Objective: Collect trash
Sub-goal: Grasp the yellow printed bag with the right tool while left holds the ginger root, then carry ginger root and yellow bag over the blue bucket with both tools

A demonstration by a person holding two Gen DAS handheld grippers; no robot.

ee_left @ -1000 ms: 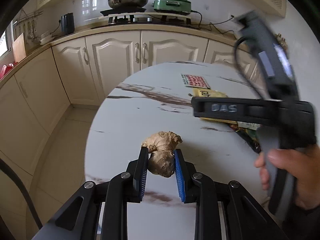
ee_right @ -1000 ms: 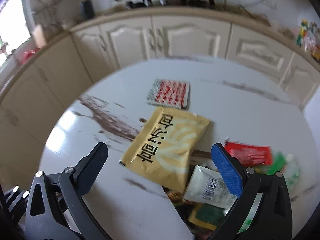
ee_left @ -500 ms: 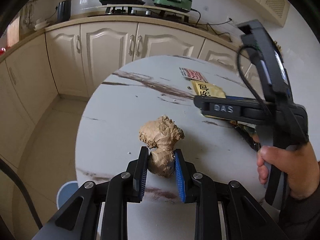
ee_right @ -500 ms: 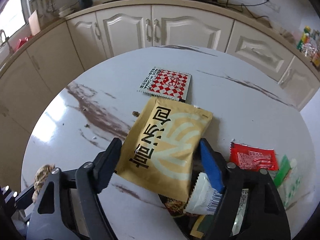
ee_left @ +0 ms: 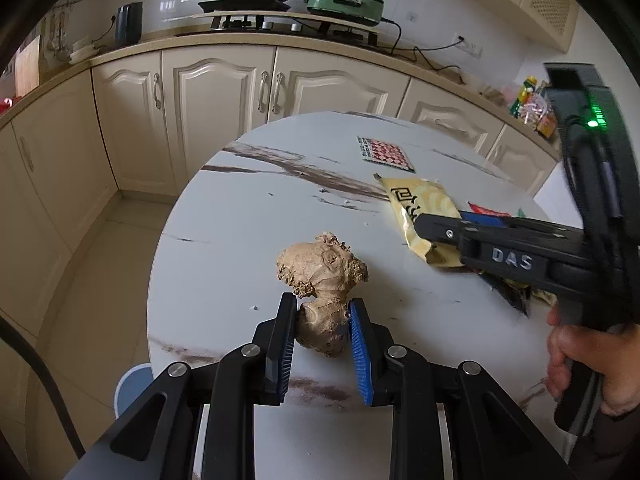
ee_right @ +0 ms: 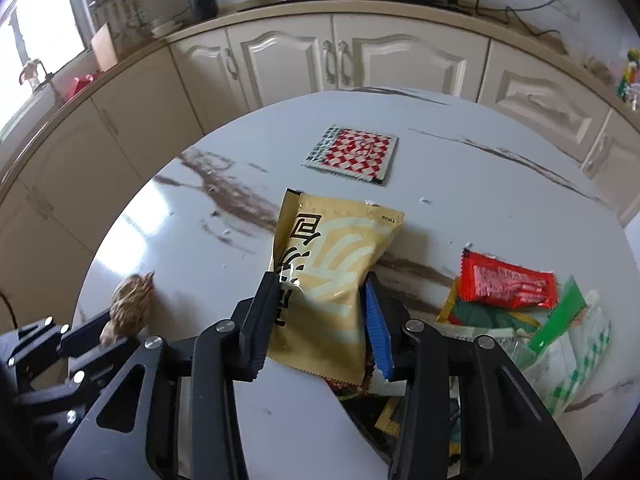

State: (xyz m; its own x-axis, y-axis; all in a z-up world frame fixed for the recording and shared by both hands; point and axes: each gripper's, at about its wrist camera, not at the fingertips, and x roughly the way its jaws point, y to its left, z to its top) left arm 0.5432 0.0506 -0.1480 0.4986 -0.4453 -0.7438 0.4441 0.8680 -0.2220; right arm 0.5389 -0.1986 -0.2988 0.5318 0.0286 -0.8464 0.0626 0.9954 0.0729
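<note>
Table top (ee_right: 460, 168) – glossy white stone-look with brown veining, throwing back window glare. Yellow packet (ee_right: 336, 264) is shiny crinkled foil or plastic film, red sachet (ee_right: 506, 280) likewise glossy; ginger root (ee_left: 322, 280) matt, rough, knobbly skin. Gripper bodies matt black plastic with bright metal screw heads, pads (ee_left: 359, 354) ribbed blue – probably rubber, hard to tell; cabinet doors (ee_left: 218, 96) smooth cream, satin finish.
</note>
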